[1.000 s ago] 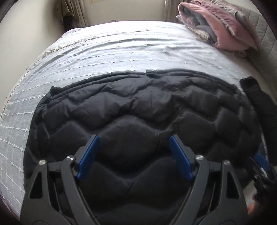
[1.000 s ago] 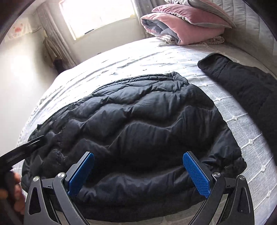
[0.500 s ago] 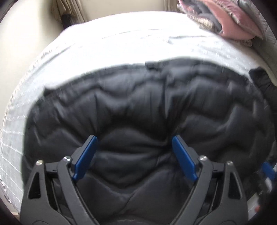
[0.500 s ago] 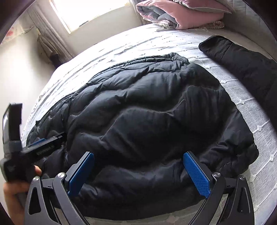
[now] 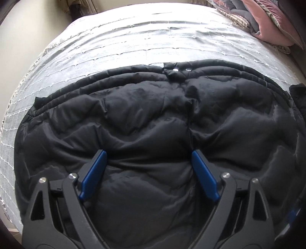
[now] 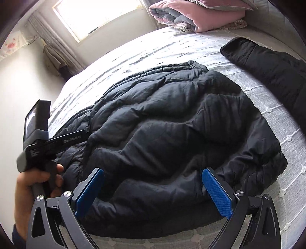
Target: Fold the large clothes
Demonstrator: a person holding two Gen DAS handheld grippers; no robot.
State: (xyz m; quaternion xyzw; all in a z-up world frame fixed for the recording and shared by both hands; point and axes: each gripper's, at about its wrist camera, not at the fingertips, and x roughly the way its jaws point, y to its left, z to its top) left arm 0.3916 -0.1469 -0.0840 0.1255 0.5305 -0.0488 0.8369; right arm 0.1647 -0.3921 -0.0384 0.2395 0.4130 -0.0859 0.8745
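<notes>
A black quilted puffer jacket (image 5: 153, 118) lies spread on the bed, its snap-button edge at the far side. My left gripper (image 5: 148, 153) points steeply down close over its middle. The jaws are wide open, both blue pads are at the fabric, and a puffed panel bulges between them. In the right wrist view the jacket (image 6: 172, 124) fills the centre. My right gripper (image 6: 153, 170) hangs open over its near hem, with nothing pinched. A hand (image 6: 34, 180) holds the left tool at the jacket's left side.
The bed has a pale grey stitched cover (image 5: 133, 42) and its near edge lies just below the hem (image 6: 191, 237). A second dark garment (image 6: 267, 67) lies at the right. A folded pink quilt (image 6: 200, 17) sits at the head, and a window (image 6: 99, 13) with a curtain is beyond.
The left gripper has moved in and lower toward the jacket, which now looms larger. In the right wrist view the hand and the left tool have come into sight at the left.
</notes>
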